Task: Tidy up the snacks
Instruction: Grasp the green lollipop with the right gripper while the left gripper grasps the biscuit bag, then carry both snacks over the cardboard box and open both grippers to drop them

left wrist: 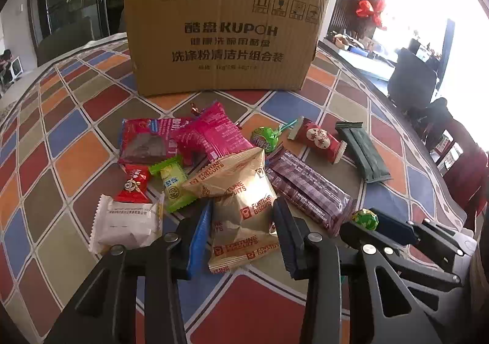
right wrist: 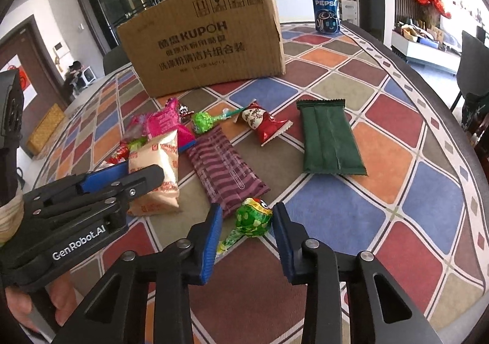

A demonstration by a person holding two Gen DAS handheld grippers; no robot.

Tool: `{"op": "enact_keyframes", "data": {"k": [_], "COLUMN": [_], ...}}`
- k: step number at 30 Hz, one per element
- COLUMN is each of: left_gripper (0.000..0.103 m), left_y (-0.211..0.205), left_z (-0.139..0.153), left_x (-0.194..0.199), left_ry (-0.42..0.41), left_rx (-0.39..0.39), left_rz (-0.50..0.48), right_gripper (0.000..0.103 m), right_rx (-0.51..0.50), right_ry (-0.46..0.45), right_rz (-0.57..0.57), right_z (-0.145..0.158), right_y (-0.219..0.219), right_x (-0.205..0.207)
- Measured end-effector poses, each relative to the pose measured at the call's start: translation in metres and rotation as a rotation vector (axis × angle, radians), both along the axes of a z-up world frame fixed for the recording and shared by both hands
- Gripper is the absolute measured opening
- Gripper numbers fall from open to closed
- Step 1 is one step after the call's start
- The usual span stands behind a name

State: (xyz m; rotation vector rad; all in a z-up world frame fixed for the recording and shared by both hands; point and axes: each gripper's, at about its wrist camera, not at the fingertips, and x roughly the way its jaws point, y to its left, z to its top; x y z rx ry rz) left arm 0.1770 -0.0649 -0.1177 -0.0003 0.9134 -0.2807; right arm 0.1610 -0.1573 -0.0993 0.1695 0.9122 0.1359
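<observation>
On a table covered with a cloth of coloured diamonds [right wrist: 336, 212], a heap of snacks lies in front of a cardboard box [left wrist: 220, 38] that stands upright at the far side. The left gripper [left wrist: 241, 237] has its two blue-padded fingers on either side of a gold biscuit packet [left wrist: 244, 206], both pads at the packet's edges, and the packet lies flat on the cloth. The right gripper [right wrist: 246, 240] has its fingers on either side of the round green head of a lollipop [right wrist: 253, 217]; the right pad touches it, while a sliver of gap shows at the left pad, so a firm hold cannot be told. A striped purple bar [right wrist: 226, 173] lies just beyond the lollipop, a dark green packet [right wrist: 330, 142] lies further right, and a blue can [right wrist: 326, 12] stands beside the box.
</observation>
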Motion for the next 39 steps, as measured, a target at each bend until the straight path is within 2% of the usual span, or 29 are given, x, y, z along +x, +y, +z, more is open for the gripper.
{"op": "enact_keyframes", "data": {"k": [6,11,17,32,39], "left_gripper": [0.032,0.030,0.029,0.029,0.029], "left_y": [-0.002,0.000,0.006,0.021,0.031], "left_z": [-0.001,0.005,0.027,0.077,0.102], "left_x": [-0.001,-0.009,-0.023,-0.038,-0.027], "left_ry": [-0.014,-0.040,-0.102,-0.220,-0.269], "left_rx": [-0.011,-0.007,-0.019,-0.035,-0.052], "left_rz": [-0.006,-0.006,0.004,0.033,0.047], "right_gripper": [0.029,0.026,0.026,0.026,0.026], "right_rx": [-0.007,0.002,0.009,-0.013,-0.009], "right_ry": [0.001,-0.004,-0.041,-0.212,-0.311], "right_rz": [0.001,0.007,0.022,0.068,0.077], "right_z": [-0.002,-0.001,0.011,0.067,0.101], "right_y": [0.001,0.001,0.004,0.012,0.019], "right_x": [0.001,-0.001,-0.007,-0.007,0.005]}}
